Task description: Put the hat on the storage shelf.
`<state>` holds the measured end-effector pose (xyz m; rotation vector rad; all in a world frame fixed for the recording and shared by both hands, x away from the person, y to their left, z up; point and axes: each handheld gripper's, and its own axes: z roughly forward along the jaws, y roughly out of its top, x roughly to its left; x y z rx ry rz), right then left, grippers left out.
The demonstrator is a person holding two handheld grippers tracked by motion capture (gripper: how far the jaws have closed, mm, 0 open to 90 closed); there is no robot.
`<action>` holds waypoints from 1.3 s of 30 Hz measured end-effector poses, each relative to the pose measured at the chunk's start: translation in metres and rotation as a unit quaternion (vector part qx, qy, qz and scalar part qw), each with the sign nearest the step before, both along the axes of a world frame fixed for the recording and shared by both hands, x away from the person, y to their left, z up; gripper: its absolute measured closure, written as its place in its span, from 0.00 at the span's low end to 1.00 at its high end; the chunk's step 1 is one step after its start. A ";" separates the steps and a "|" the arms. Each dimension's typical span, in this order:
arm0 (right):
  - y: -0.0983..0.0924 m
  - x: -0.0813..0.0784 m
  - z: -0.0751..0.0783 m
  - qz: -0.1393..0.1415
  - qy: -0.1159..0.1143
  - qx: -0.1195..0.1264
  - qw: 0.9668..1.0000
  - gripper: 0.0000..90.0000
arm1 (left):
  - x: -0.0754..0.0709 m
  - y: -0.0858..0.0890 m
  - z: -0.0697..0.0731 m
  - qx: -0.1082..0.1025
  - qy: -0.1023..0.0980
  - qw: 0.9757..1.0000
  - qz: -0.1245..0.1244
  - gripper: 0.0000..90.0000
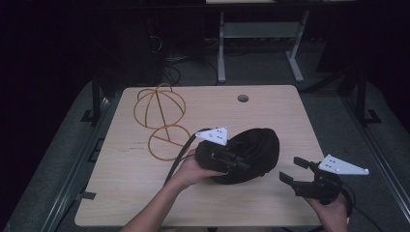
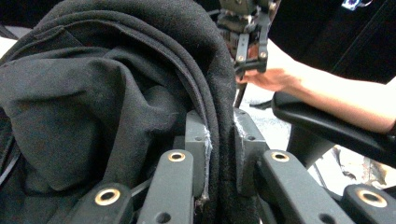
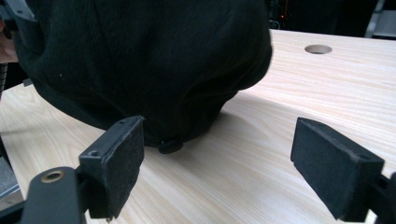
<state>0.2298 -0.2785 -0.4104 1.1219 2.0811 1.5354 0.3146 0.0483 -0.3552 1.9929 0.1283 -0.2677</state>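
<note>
A black fabric hat (image 1: pixel 256 152) lies bunched near the middle of the wooden table (image 1: pixel 135 188). My left gripper (image 1: pixel 240 165) comes at it from the left and is shut on a fold of its edge. In the left gripper view the jaws pinch the thick cloth rim (image 2: pixel 219 116) of the hat (image 2: pixel 93 93). My right gripper (image 1: pixel 291 170) hovers open just right of the hat, near the table's front right corner. In the right gripper view its wide-apart pads (image 3: pixel 116 158) face the hat (image 3: pixel 149 56) without touching it.
A yellow wire frame (image 1: pixel 162 118), shaped like a head on a ring base, lies on the table at the back left. A round cable hole (image 1: pixel 243 98) sits near the far edge. Beyond the table stands a white desk frame (image 1: pixel 261 34) on dark floor.
</note>
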 end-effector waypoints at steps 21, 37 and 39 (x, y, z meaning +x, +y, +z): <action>0.018 0.003 0.034 0.038 -0.056 0.038 0.997 0.16 | 0.001 0.000 0.041 -0.041 -0.017 0.999 -0.007 0.88; 0.046 0.020 0.064 0.057 -0.095 -0.039 0.993 0.81 | 0.003 -0.003 0.056 -0.054 -0.017 0.998 -0.012 0.88; 0.047 0.020 0.065 0.054 -0.098 -0.035 0.993 0.90 | 0.005 0.000 0.055 -0.060 -0.013 0.998 -0.006 0.87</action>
